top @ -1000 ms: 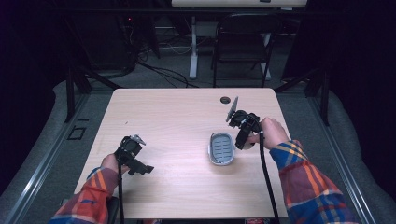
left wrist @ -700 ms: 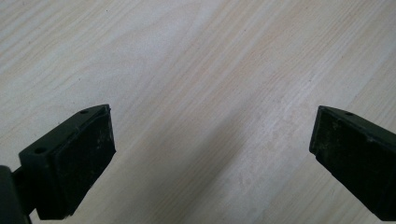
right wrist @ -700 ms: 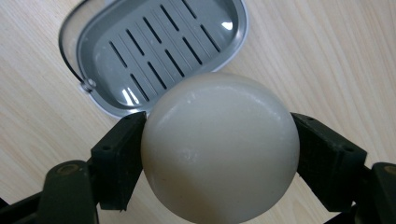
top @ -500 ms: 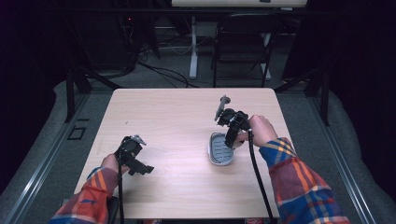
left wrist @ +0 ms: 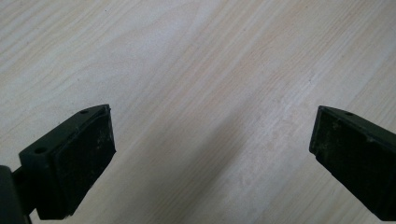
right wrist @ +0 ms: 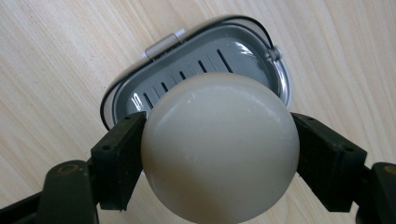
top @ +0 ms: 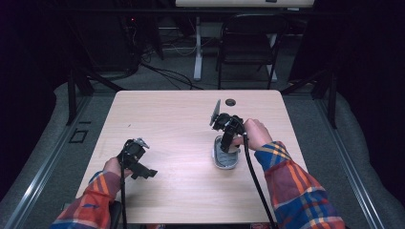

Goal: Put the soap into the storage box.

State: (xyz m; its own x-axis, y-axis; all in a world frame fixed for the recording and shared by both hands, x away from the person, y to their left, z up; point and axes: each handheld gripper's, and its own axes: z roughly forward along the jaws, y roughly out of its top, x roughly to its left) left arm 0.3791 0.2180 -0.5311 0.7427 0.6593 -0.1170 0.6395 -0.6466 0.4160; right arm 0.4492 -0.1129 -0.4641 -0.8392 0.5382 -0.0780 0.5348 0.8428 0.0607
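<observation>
Right gripper view: the right gripper (right wrist: 219, 154) clamps a pale ball (right wrist: 219, 147) above the grey dish (right wrist: 196, 70) at frame centre, having swung in from the right. Release looks near. The left gripper (left wrist: 210, 158) idles wide open.

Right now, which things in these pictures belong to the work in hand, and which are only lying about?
Belong to the work:
- right gripper, shut on the cream soap bar
- grey soap dish, lying open under it

Not in use:
- left gripper, open over the bare table
- dark round hole near the table's far edge
</observation>
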